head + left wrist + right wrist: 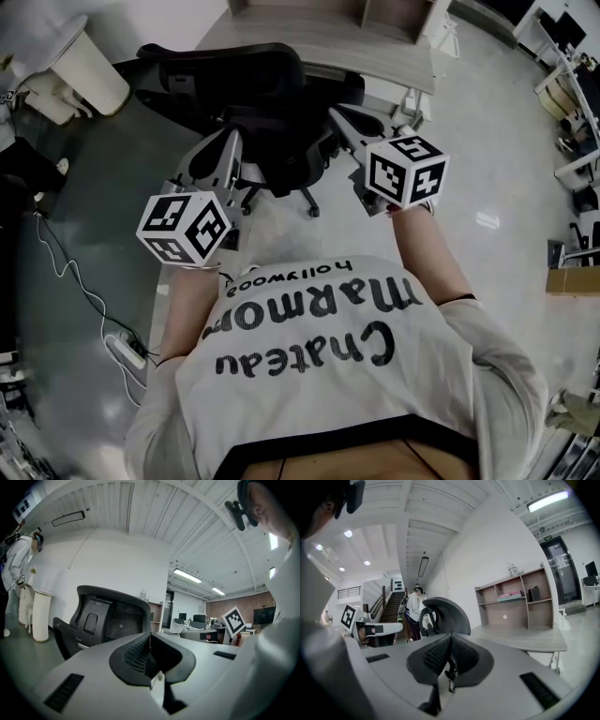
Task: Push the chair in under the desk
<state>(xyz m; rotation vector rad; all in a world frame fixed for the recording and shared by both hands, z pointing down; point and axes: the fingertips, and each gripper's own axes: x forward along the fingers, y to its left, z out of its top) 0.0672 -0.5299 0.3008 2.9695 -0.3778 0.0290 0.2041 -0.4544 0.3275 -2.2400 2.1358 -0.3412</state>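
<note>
Head view: one black mesh office chair (272, 103) stands just ahead of and between two grippers; left gripper (228, 145) and right gripper (339, 116) each have jaws pressed together, empty; grey desk (394, 56) beyond them; glossy pale floor (487, 178); shirt (375, 375) reads "Chateau Marmont hollywood"

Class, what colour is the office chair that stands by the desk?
The chair is black; the head view shows it best.
</note>
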